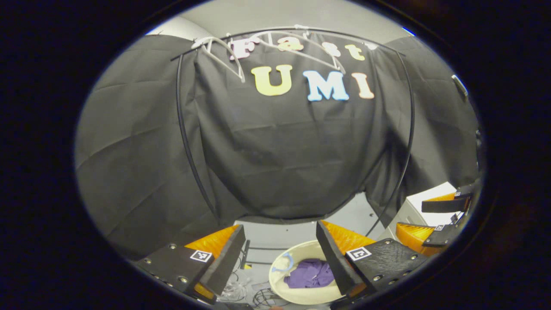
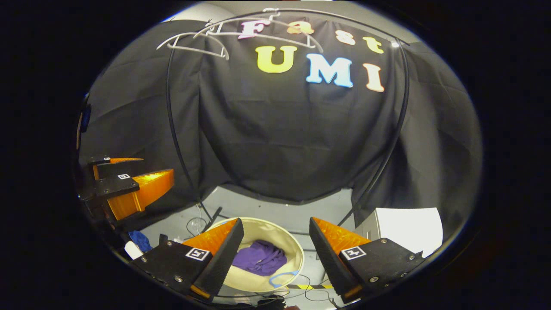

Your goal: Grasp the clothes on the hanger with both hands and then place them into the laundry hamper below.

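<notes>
A purple garment (image 1: 310, 274) (image 2: 261, 257) lies crumpled inside the round cream laundry hamper (image 1: 301, 295) (image 2: 295, 249) on the floor. Bare white hangers (image 1: 221, 54) (image 2: 198, 43) hang from the black rail at the top. My left gripper (image 1: 280, 254) is open above the hamper, nothing between its orange-and-black fingers. My right gripper (image 2: 275, 249) is also open and empty over the hamper. The left gripper view shows the right gripper (image 1: 434, 219) at its right edge; the right gripper view shows the left gripper (image 2: 129, 181) at its left side.
A curved black rack frame (image 1: 185, 142) (image 2: 174, 129) stands around the hamper. A white box (image 1: 426, 206) (image 2: 404, 228) sits on the floor to the right. Cables (image 1: 258, 297) (image 2: 301, 286) trail on the grey floor near the hamper, and a blue ring (image 2: 282, 279) hangs at its rim.
</notes>
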